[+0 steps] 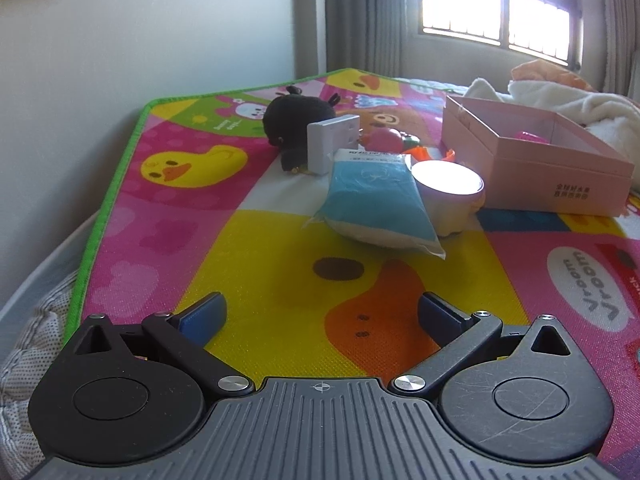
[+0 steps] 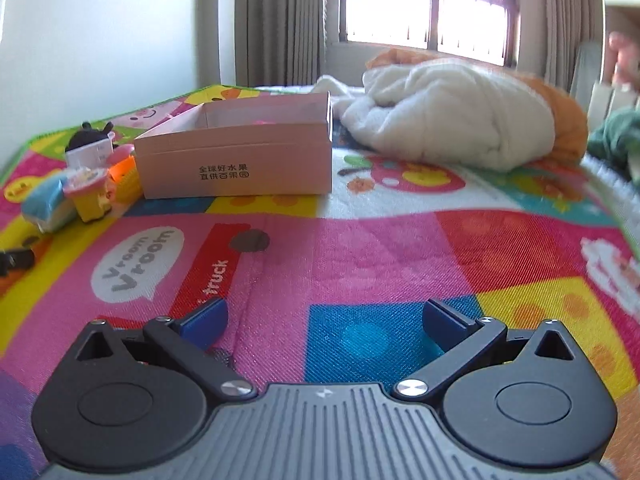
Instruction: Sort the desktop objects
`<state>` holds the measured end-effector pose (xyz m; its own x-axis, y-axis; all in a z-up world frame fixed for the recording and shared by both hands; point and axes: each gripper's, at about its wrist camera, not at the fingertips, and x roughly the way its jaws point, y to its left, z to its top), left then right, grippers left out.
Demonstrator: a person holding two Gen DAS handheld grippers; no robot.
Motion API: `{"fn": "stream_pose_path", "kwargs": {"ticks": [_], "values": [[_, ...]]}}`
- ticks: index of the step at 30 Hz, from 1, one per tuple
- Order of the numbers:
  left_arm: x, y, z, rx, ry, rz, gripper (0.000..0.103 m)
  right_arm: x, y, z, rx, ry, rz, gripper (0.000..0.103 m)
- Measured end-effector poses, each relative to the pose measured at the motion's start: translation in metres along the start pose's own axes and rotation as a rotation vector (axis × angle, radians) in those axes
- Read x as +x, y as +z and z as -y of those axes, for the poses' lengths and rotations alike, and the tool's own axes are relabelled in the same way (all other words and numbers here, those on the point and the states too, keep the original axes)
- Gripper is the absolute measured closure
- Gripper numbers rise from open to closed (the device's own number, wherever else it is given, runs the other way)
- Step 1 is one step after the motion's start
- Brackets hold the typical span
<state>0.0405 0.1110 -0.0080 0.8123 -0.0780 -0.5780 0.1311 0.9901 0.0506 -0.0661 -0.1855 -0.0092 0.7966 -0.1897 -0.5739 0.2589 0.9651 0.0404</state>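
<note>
both my tongs are spread wide and carry nothing: the left gripper [image 1: 322, 312] hangs low over the play mat [image 1: 256, 240], aimed straight at the blue tissue pack [image 1: 374, 196] ahead of its fingers, which i judge is the first pick. the pink box [image 2: 236, 152] sits ahead and left of the right gripper [image 2: 324, 318], open-topped to take the sorted things. the clutter is bunched beside the box, so each carry is short. the box's chinese print is too blurred to quote; the mat reads "vroom vroom" and "truck".
</note>
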Motion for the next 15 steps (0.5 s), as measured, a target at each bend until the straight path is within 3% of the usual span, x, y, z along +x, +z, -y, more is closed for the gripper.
{"fn": "stream_pose_path", "kwargs": {"ticks": [4,15], "values": [[-0.002,-0.001,0.006,0.037,0.028,-0.001,0.0,-0.003,-0.001,0.008,0.045,0.04,0.005,0.0],[-0.01,-0.006,0.025,0.135,0.131,0.051,0.0,-0.001,0.0,0.009,0.055,0.045,-0.017,0.0]]}}
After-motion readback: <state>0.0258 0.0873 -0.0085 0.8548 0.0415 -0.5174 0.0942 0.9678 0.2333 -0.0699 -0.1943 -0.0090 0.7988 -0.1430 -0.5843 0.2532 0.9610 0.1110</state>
